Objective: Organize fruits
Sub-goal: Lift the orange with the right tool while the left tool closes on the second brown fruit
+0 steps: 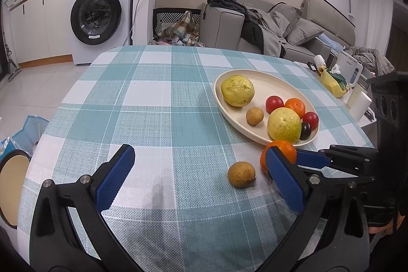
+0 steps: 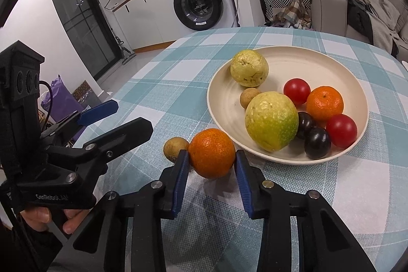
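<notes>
A cream plate (image 2: 229,108) (image 1: 280,83) on the checked tablecloth holds two yellow-green guavas (image 2: 271,120), an orange, two red tomatoes, two dark plums and a small brown longan. A loose orange (image 2: 211,153) (image 1: 283,148) sits on the cloth just in front of the plate, with a loose brown longan (image 2: 173,147) (image 1: 241,174) to its left. My right gripper (image 2: 211,165) has its blue pads on both sides of the loose orange, touching it. My left gripper (image 1: 201,167) is open and empty over the cloth, left of the longan.
The round table (image 1: 153,98) has its edge close on the left. A washing machine (image 1: 99,17) and a grey sofa (image 1: 293,24) stand beyond it. A white roll and clutter (image 1: 357,103) sit right of the plate.
</notes>
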{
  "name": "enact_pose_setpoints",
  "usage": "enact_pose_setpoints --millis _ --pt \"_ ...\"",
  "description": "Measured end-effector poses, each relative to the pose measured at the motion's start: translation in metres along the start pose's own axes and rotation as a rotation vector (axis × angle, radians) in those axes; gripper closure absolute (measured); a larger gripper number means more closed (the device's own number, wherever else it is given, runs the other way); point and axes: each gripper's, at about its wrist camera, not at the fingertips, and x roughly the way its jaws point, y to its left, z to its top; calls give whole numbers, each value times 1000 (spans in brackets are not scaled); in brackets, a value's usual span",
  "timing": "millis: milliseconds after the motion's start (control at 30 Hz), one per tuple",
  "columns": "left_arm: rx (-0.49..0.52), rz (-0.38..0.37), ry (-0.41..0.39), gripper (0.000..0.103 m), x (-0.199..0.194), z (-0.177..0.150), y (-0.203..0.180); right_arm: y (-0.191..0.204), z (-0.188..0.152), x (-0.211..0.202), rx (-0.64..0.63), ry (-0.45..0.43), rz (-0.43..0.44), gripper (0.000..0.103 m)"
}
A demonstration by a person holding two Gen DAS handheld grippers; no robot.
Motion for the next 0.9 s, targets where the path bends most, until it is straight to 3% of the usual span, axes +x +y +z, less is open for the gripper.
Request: enact_pose_setpoints --millis 433,567,900 --pt "11 -7 12 1 4 -2 -2 -11 -8 -21 20 -33 -2 66" --pt "20 -44 61 1 11 -4 -6 -17 -12 -30 33 -46 -3 66" --pt "60 -52 121 1 22 -5 -16 -25 -17 -35 40 -46 -26 66"
